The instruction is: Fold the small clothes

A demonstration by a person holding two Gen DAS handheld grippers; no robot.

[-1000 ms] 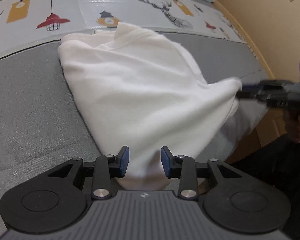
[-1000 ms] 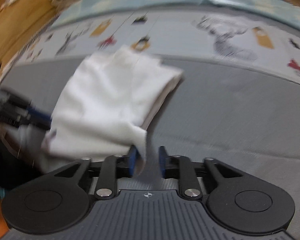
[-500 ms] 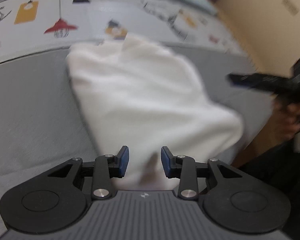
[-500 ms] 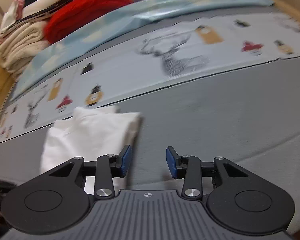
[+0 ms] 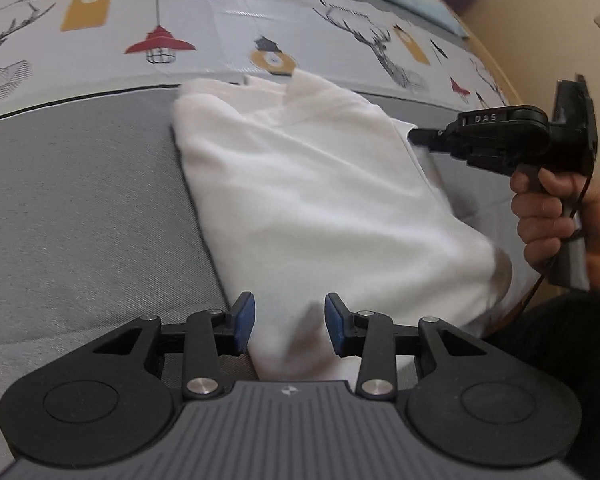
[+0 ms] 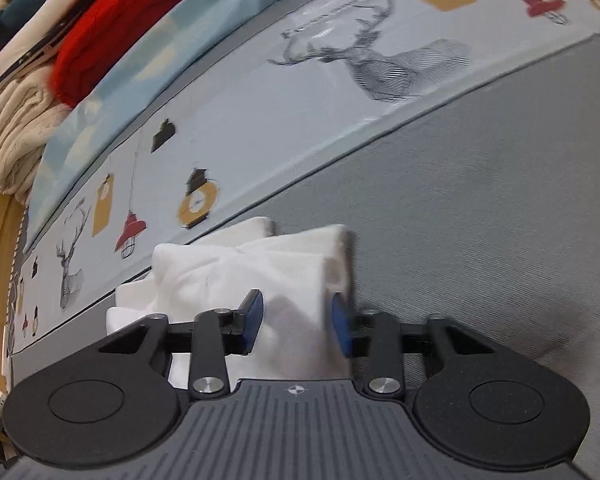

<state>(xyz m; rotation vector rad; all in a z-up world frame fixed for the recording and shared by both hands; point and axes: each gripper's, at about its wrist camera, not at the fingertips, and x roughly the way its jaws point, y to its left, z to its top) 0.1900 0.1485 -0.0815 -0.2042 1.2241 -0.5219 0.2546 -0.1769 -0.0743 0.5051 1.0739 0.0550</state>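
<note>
both tongs are matte black with round side discs, silver screws on the linkage bars, blue pads and a ribbed grey body with a small crosshair mark. the right tongs carry raised letters "das", a thin cable, and a grey handle.

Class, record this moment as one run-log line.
task: fold small clothes | left gripper: open, astride white garment | right gripper: open, astride garment's edge | surface: grey bedcover
</note>
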